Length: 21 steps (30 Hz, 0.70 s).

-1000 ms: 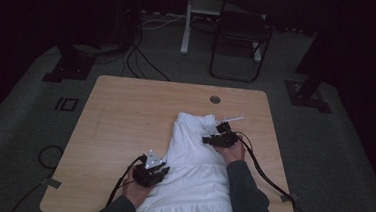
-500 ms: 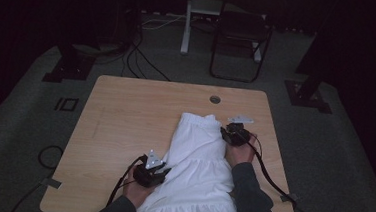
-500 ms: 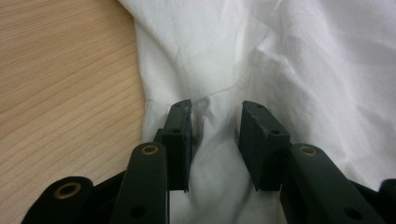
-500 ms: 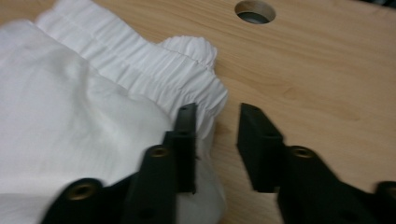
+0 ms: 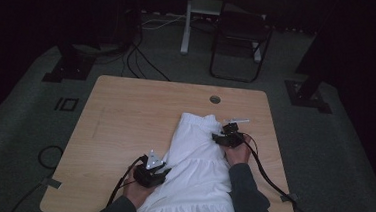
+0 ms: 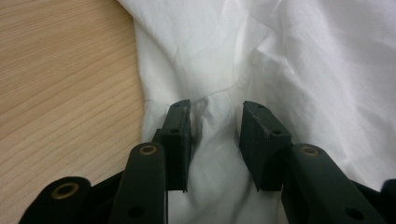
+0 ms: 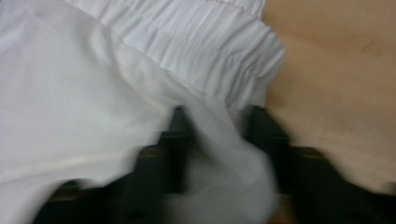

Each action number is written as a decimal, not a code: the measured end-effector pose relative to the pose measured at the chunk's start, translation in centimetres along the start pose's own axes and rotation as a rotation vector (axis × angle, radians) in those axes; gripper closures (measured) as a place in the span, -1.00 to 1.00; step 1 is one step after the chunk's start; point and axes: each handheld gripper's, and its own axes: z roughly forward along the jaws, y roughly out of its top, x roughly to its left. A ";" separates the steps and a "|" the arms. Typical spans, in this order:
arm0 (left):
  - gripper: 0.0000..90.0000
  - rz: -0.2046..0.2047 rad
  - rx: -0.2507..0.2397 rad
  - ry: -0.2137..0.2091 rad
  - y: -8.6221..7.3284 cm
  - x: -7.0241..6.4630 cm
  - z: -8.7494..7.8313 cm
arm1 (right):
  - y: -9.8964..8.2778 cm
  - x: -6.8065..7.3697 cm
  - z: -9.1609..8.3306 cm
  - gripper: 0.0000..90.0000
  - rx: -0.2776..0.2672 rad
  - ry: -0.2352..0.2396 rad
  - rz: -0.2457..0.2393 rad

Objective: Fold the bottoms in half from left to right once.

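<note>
- A white garment (image 5: 196, 172) lies along the right half of the wooden table (image 5: 124, 121), running from the near edge by the person up to its gathered waistband (image 7: 205, 42) near mid-table.
- The left gripper (image 5: 157, 170) rests at the garment's left edge, low in the high view; its jaws have just been opening a little.
- In the left gripper view the jaws stand apart with a raised fold of cloth between them — the pads (image 6: 180, 135) sit just beside the fold, not pressing it.
- The right gripper (image 5: 225, 136) sits at the garment's right edge, just below the waistband; its jaws have just been closing.
- In the right gripper view, blurred, a hump of cloth lies between the two jaws — whether they pinch it I cannot tell.
- A round hole (image 5: 215, 99) marks the table's far side.
</note>
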 end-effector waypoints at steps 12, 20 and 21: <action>0.31 -0.002 0.000 -0.009 0.0 0.0 0.0 | 2.4 1.4 1.3 0.27 -0.081 -0.120 -0.175; 0.11 -0.069 -0.063 -0.026 3.1 2.4 -0.7 | 1.6 -0.2 2.8 -0.08 -0.016 -0.077 -0.029; 0.08 -0.061 -0.070 -0.022 4.0 2.9 -0.4 | 1.6 -0.3 2.8 -0.03 -0.021 -0.071 -0.018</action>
